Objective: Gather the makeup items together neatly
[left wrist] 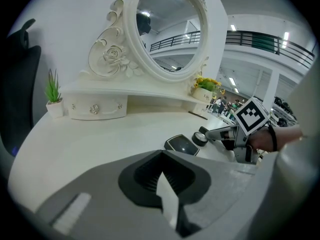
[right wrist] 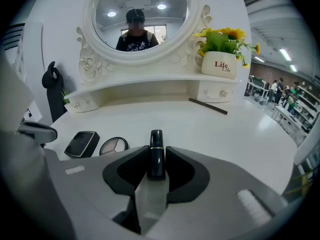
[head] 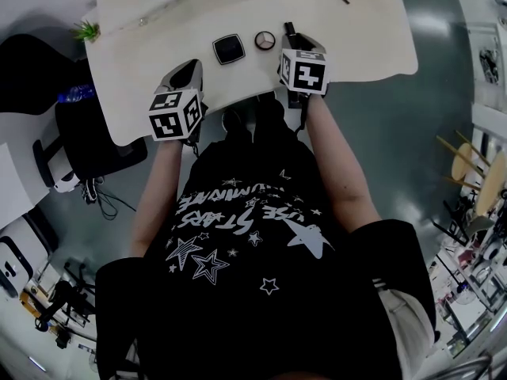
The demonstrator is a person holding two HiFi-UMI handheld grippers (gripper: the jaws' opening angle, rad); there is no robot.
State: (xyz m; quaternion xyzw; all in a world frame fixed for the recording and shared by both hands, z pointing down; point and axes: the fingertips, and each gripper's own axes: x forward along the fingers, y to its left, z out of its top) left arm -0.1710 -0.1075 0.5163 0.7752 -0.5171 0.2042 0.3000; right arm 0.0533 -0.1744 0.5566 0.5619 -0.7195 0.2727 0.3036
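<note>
A square black compact [head: 228,48] and a round eyeshadow pan [head: 264,40] lie side by side near the front of the white vanity table [head: 356,30]. My right gripper [head: 292,39] is shut on a black lipstick tube [right wrist: 156,151], just right of the round pan [right wrist: 114,145] and the compact [right wrist: 82,143]. The tube's tip sticks out past the jaws. My left gripper [head: 184,74] hovers at the table's front edge, left of the compact [left wrist: 182,144], shut with nothing in it. From it I see the right gripper [left wrist: 220,133] beyond the round pan [left wrist: 200,137].
A dark pencil [right wrist: 208,105] lies far back on the right, near a pot of yellow flowers [right wrist: 223,64]. An oval mirror [right wrist: 137,16] stands on a drawer shelf at the rear. A small green plant [left wrist: 53,96] marks the left corner. A dark chair [head: 95,133] stands left of the table.
</note>
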